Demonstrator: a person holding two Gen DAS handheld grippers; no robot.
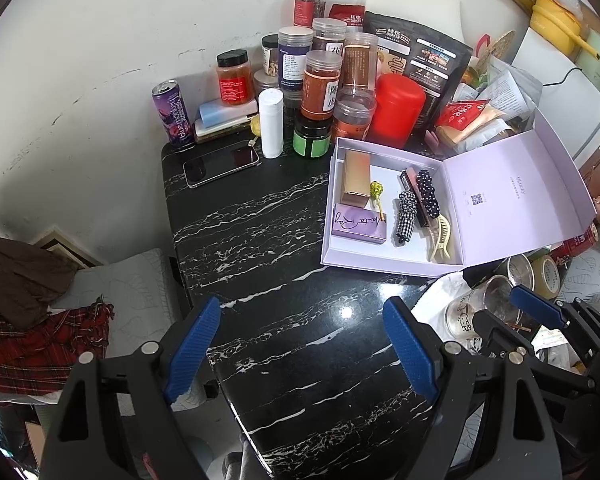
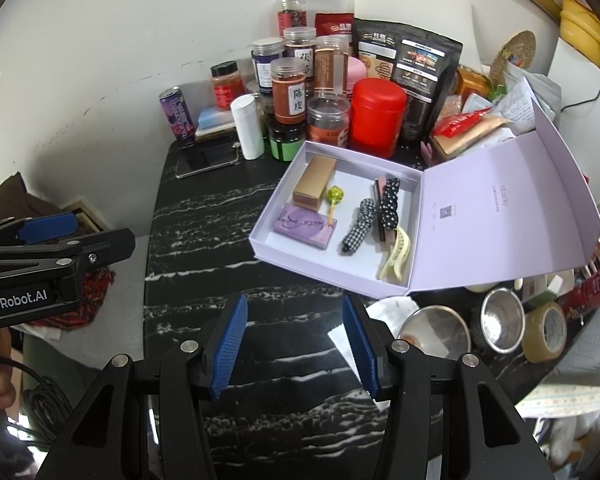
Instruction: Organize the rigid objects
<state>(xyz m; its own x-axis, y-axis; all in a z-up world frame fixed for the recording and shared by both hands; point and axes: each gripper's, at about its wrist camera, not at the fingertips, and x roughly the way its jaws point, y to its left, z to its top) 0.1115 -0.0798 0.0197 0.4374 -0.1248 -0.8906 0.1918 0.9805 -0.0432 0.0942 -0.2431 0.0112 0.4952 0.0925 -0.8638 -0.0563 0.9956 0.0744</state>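
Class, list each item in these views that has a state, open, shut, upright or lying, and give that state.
Lilac cardboard gift box: open, lid folded back.
Gold rectangular carton: lying in the box.
Cream plastic hair claw: lying in the box.
Red lidded canister: upright, shut.
Purple drink can: upright.
Black smartphone: flat, screen dark.
Left gripper: open.
Right gripper: open.

open box on the table — jars behind, phone left.

We see a lilac box on the black, white-veined bench; inside it, a gold carton, a gingham scrunchie and a polka-dot clip; behind it, a red canister.
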